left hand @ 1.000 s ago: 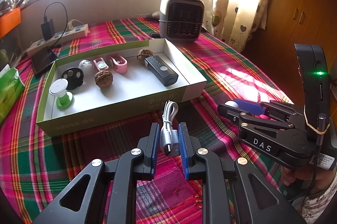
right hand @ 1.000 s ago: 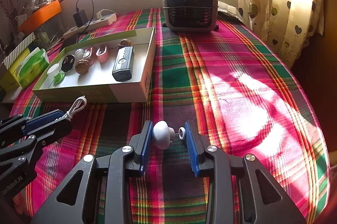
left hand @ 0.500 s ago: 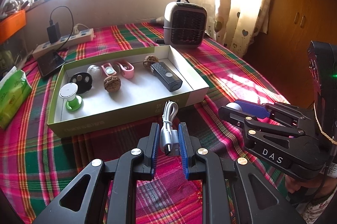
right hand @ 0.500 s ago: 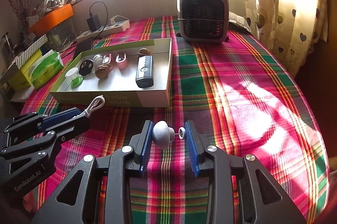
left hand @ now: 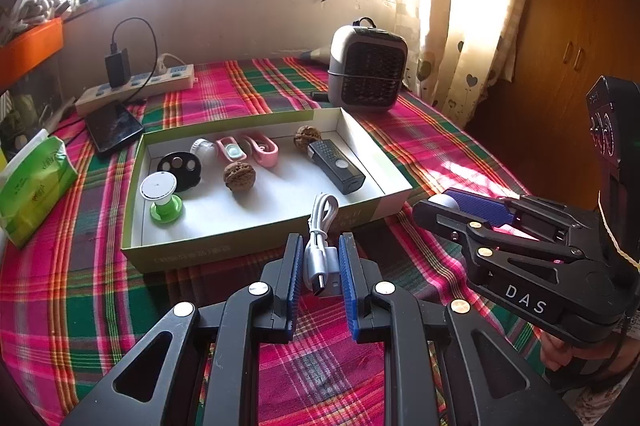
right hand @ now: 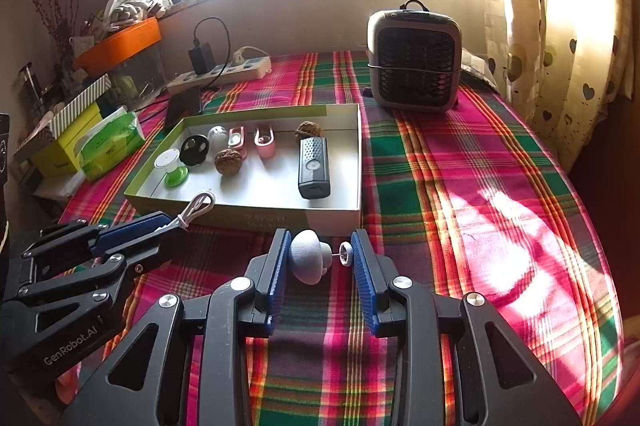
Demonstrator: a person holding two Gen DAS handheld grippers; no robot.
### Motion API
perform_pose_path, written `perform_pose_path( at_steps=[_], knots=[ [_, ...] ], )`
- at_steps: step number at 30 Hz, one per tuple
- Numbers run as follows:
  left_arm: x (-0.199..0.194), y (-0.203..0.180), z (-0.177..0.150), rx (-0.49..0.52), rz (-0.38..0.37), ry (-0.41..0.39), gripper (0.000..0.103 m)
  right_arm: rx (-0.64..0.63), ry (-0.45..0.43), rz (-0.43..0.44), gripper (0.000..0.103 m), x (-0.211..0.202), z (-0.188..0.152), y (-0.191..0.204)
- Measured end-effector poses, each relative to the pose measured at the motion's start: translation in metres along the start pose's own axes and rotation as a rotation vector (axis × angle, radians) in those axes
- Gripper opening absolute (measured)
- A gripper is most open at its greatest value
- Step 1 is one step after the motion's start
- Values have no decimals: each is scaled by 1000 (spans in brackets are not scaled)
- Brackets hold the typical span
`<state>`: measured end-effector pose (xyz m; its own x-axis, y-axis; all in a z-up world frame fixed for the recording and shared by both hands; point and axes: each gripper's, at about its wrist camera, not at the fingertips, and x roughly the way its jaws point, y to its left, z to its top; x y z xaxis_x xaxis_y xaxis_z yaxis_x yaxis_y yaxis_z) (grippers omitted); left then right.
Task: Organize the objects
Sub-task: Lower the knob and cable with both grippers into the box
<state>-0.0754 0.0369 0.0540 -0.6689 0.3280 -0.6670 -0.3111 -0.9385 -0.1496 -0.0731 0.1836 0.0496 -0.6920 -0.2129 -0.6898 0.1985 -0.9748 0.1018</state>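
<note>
- Plaid tablecloth point(right hand: 460, 162) under my rig, sunlit by the window.
- Shallow box point(left hand: 256, 246) near both grippers (walnuts, clips inside).
- My left gripper point(left hand: 319, 268) clamps a coiled white cable point(left hand: 320, 246) just before the box.
- My right gripper point(right hand: 320, 258) pinches a white knobbed piece point(right hand: 308, 260).

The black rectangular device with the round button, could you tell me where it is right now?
The black device lies in the shallow box near its right wall, just in front of a walnut, in both views.
</note>
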Motion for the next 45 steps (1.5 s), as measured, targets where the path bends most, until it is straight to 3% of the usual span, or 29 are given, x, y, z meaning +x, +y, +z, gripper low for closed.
perform_pose_path(
  at_steps=[45],
  knots=[
    [43,70,40,-102,115,26,17,-49,38,53,33,70,58,22]
  ],
)
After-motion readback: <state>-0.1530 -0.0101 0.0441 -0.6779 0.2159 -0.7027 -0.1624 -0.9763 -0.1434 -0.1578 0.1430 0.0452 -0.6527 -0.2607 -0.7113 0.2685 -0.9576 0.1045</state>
